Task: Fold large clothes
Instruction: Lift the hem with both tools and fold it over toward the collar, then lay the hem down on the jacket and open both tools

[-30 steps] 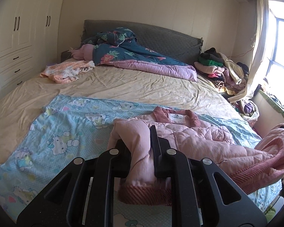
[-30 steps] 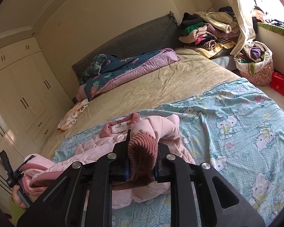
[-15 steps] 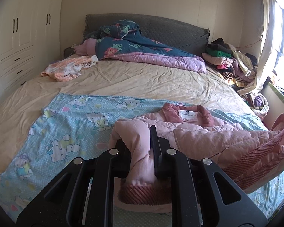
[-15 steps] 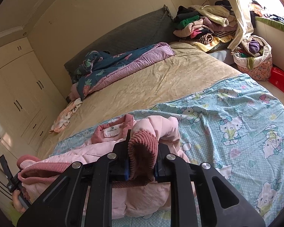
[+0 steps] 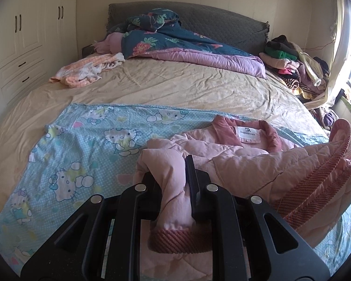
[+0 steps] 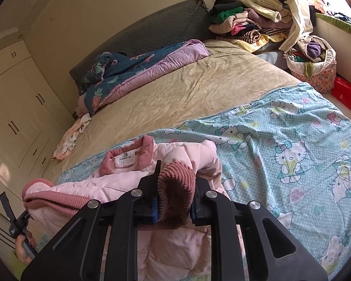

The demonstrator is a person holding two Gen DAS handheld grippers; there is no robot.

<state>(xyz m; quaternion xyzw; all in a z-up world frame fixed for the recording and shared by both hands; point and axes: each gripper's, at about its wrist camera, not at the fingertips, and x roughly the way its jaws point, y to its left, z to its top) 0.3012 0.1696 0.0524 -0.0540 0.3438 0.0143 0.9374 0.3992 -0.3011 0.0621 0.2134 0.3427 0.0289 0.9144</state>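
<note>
Item 1. Wide bed with wrinkled beige sheet (image 5: 175,89): fills the centre of both views and serves as the folding surface.

Item 2. Light-blue cartoon-cat printed cotton sheet (image 5: 86,140): spread across the lower half of the bed, probably as a clean underlay.

Item 3. Pink quilted padded jacket with ribbed rose hem and collar (image 5: 241,154): lies on the blue sheet at lower centre-right, collar and white label towards the headboard, lower edge raised. Judged mid-fold, the hem lifted to be carried towards the collar.

Item 4. Left tool (image 5: 175,185): closed on a bunched pink corner of the jacket near the ribbed band.

Item 5. Right tool (image 6: 175,182): closed on the ribbed rose hem, keeping the edge taut between the two grips.

Item 6. Room: crumpled teal floral quilt with lilac lining (image 5: 180,44) at the grey headboard, upper centre; heap of unfolded clothes (image 6: 250,21) upper right; cream wardrobe doors and drawers (image 5: 23,46) at left.
</note>
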